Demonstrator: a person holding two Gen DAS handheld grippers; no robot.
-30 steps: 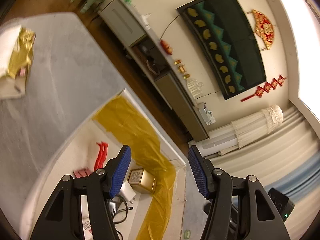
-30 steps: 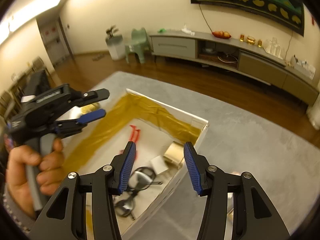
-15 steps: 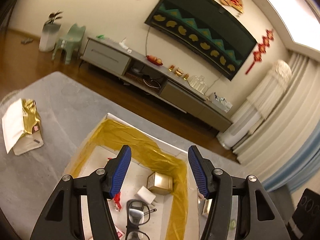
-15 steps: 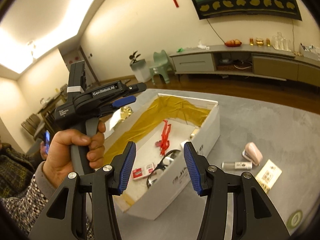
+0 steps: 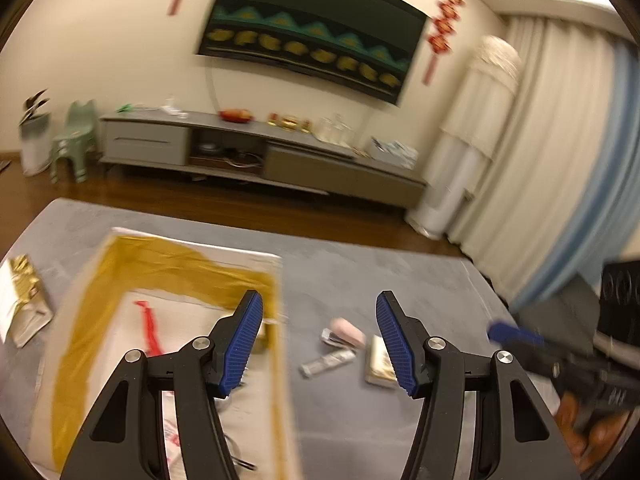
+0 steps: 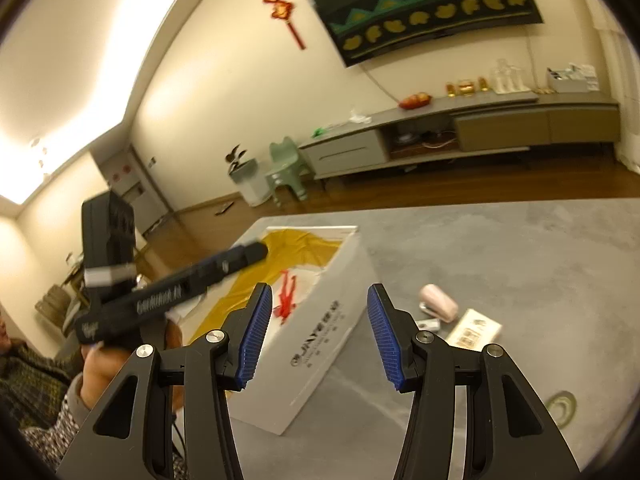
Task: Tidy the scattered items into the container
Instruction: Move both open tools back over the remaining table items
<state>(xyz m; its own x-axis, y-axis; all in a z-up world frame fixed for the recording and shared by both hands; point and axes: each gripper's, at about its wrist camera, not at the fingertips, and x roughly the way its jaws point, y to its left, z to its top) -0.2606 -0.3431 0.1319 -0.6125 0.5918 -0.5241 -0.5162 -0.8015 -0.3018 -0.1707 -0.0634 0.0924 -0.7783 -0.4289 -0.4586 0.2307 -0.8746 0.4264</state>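
Note:
A white cardboard box (image 5: 192, 248) (image 6: 320, 344) lined with gold paper sits on the grey carpet and holds a red item (image 5: 150, 326) (image 6: 286, 300) and other small things. Right of the box lie a pink stapler (image 5: 347, 333) (image 6: 439, 303), a small white tube (image 5: 328, 361) (image 6: 428, 325) and a flat white card packet (image 5: 380, 362) (image 6: 474, 330). My left gripper (image 5: 319, 342) is open above the box's right wall, nothing between its pads. My right gripper (image 6: 319, 334) is open above the box's near side, also holding nothing.
A crumpled gold and white bag (image 5: 22, 300) lies left of the box. A round green sticker (image 6: 562, 404) lies on the carpet at the right. A long TV cabinet (image 5: 256, 156) stands along the far wall, with a green stool (image 5: 76, 140) and a bin (image 5: 34, 140).
Both grippers have swung up and to the right, away from over the box interior. The stapler, tube and card packet have come into the left wrist view. Both stay open.

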